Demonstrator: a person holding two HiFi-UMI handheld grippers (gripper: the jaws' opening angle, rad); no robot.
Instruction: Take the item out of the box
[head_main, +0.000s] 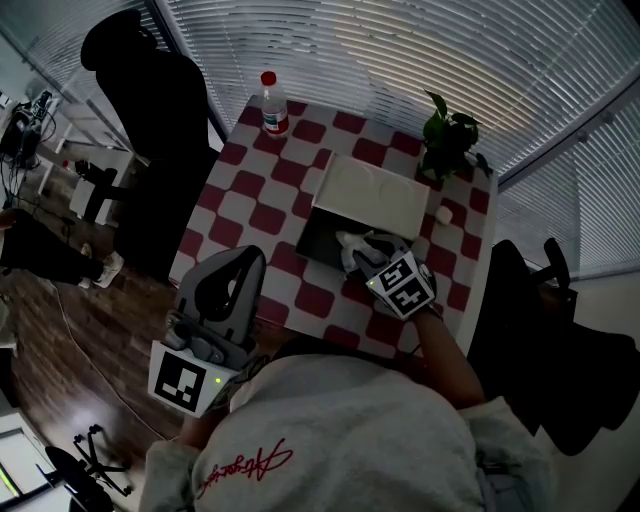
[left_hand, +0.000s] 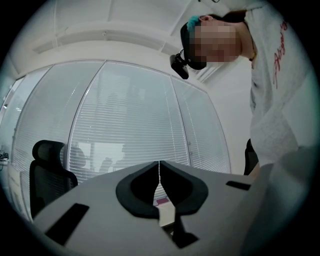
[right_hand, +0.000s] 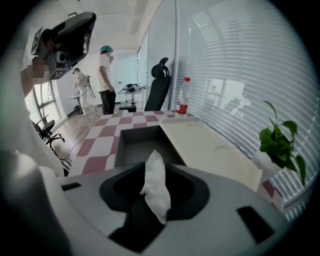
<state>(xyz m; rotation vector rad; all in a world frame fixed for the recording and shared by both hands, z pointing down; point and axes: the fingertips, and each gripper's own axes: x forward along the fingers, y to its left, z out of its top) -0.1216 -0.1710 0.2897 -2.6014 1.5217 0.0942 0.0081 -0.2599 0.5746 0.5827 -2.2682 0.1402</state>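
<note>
A dark open box (head_main: 318, 243) sits mid-table on the red-and-white checkered cloth, its white lid (head_main: 368, 195) folded back behind it. A white packet (head_main: 352, 243) lies in the box. My right gripper (head_main: 375, 247) reaches down into the box from the near side. In the right gripper view the packet (right_hand: 156, 192) stands between the parted jaws of the right gripper (right_hand: 152, 175), with the box floor (right_hand: 135, 150) behind it; the pads do not visibly press on it. My left gripper (head_main: 243, 262) hovers at the table's near-left edge, shut and holding nothing (left_hand: 159, 172).
A water bottle (head_main: 272, 103) stands at the far left corner and a potted plant (head_main: 447, 135) at the far right. Dark office chairs flank the table (head_main: 150, 80) (head_main: 545, 330). Window blinds run behind. A person (right_hand: 106, 82) stands far across the room.
</note>
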